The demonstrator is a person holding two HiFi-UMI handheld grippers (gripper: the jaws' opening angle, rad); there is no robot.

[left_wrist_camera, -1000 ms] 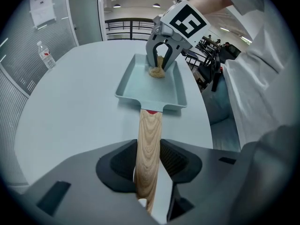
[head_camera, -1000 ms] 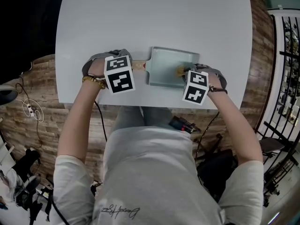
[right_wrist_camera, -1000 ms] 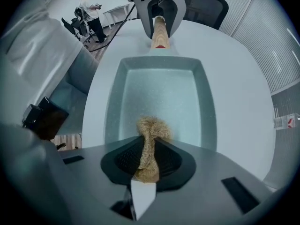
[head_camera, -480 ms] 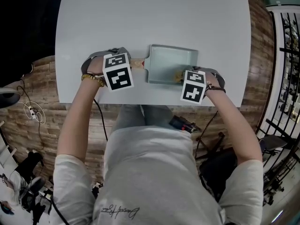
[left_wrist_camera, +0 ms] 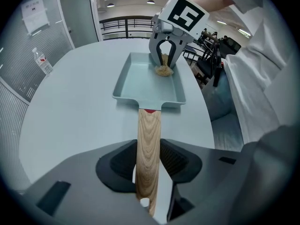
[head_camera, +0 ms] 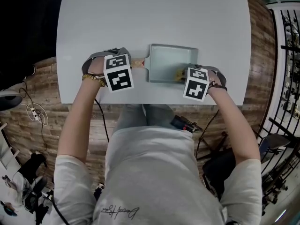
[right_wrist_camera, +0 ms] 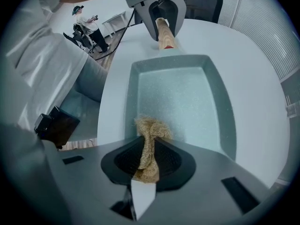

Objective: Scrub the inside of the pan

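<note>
A pale green rectangular pan (head_camera: 171, 62) lies on the grey table near its front edge, with a wooden handle (left_wrist_camera: 149, 144) pointing left. My left gripper (left_wrist_camera: 149, 165) is shut on that handle. A tan fibrous scrubber (right_wrist_camera: 149, 142) is pinched in my right gripper (right_wrist_camera: 150, 161), and its tip rests on the pan floor (right_wrist_camera: 180, 97) at the near right corner. In the head view the scrubber (head_camera: 179, 72) shows just inside the pan's front right edge, beside the right gripper (head_camera: 185, 76). From the left gripper view the scrubber (left_wrist_camera: 163, 70) sits at the pan's far end.
The round grey table (head_camera: 154, 18) stretches far beyond the pan. Its front edge runs just below both grippers, with wooden floor beneath. A black device (head_camera: 183, 124) lies on the person's lap. A black metal rack (head_camera: 288, 55) stands at the right.
The right gripper with the scrubber has shifted slightly along the pan's front right corner, back and forth by a small amount. The left gripper and handle have stayed put.
</note>
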